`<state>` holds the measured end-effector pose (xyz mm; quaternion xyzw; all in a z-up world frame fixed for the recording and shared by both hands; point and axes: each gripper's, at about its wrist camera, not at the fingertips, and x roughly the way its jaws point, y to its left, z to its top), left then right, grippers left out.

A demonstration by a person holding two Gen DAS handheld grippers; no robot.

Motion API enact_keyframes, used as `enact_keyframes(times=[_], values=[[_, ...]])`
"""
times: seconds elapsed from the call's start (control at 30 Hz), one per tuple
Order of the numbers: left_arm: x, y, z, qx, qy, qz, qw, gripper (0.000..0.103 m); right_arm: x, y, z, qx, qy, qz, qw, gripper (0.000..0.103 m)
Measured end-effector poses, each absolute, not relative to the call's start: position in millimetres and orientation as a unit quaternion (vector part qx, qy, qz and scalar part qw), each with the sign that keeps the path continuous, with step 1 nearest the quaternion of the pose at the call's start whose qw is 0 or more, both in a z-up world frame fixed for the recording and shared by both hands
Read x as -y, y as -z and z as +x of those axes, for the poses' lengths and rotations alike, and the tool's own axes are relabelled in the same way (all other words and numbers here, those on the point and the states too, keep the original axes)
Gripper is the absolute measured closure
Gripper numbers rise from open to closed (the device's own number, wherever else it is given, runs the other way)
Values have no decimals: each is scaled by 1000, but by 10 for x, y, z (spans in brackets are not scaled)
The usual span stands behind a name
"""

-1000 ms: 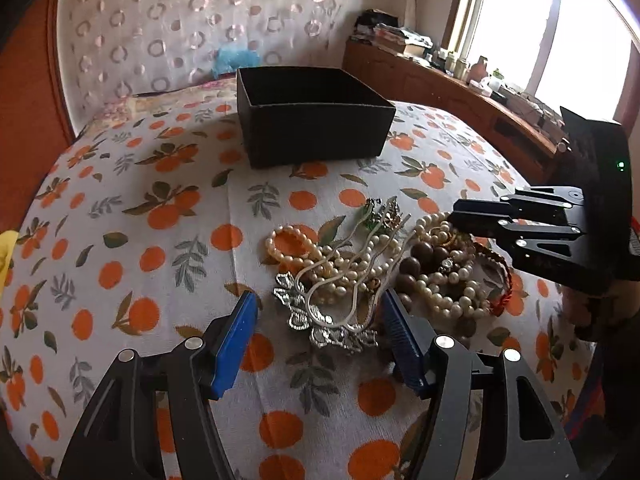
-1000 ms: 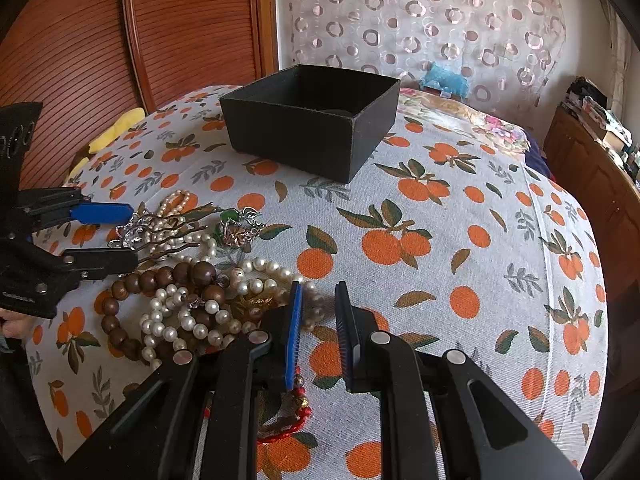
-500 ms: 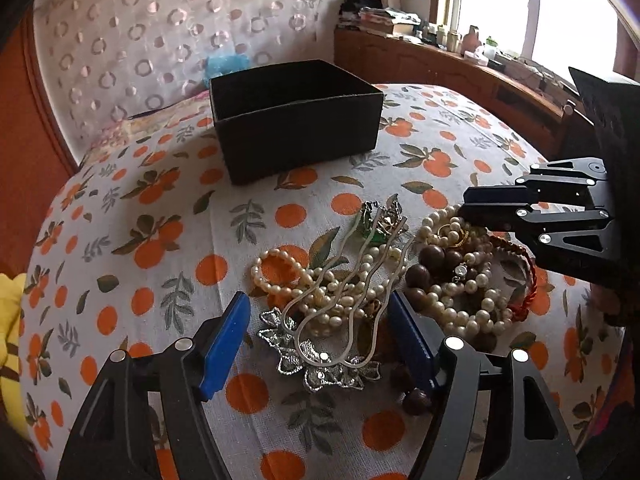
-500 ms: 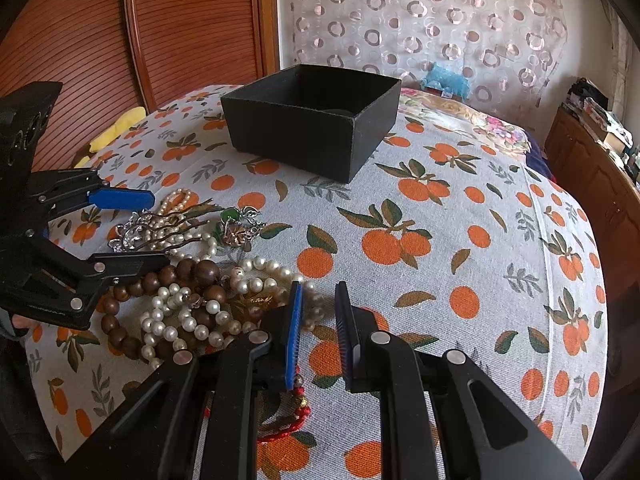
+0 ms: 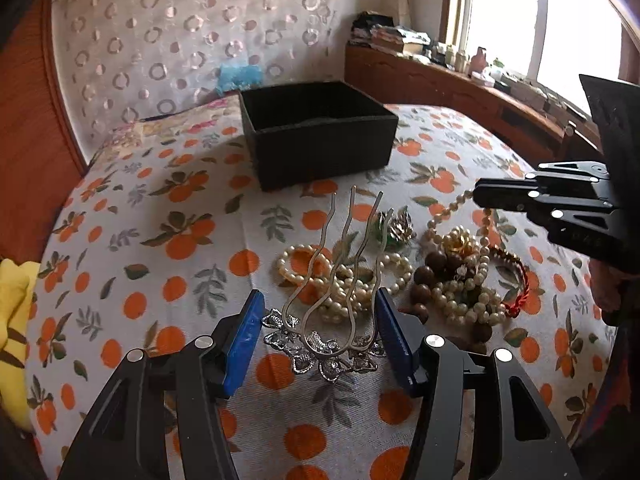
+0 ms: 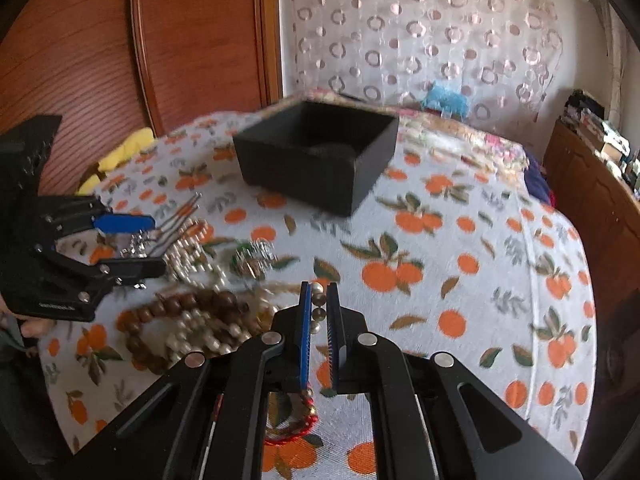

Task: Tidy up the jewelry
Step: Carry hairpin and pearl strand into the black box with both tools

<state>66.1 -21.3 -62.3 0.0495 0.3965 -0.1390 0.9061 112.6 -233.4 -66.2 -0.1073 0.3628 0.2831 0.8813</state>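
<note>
A silver hair comb (image 5: 332, 312) with wavy prongs is tilted up, its jewelled base between the blue pads of my left gripper (image 5: 318, 328), which grips it. A pile of pearl strands (image 5: 352, 280), brown wooden beads (image 5: 432, 272) and a red cord bracelet (image 5: 518, 284) lies on the orange-print cloth. My right gripper (image 6: 318, 312) is shut on a pearl necklace (image 6: 318, 304), whose strand rises from the pile in the left wrist view (image 5: 452, 208). The open black box (image 5: 316, 132) stands behind; it also shows in the right wrist view (image 6: 316, 156).
A green and silver brooch (image 5: 394, 224) lies by the pile. A yellow cloth (image 5: 14, 320) sits at the table's left edge. A wooden cabinet (image 5: 460, 96) with clutter runs along the window. A patterned curtain (image 5: 180, 40) hangs behind.
The left gripper closed on the comb and lifted it so its prongs point up. The right gripper closed on a pearl strand and raised it from the pile.
</note>
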Motion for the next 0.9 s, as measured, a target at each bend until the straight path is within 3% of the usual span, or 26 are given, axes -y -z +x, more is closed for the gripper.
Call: enact_keyframes(times=[0.9], values=[[122,-97,826,-315,136,34,939,49,2241,-837,1171,-217,-302,-88,924,95]])
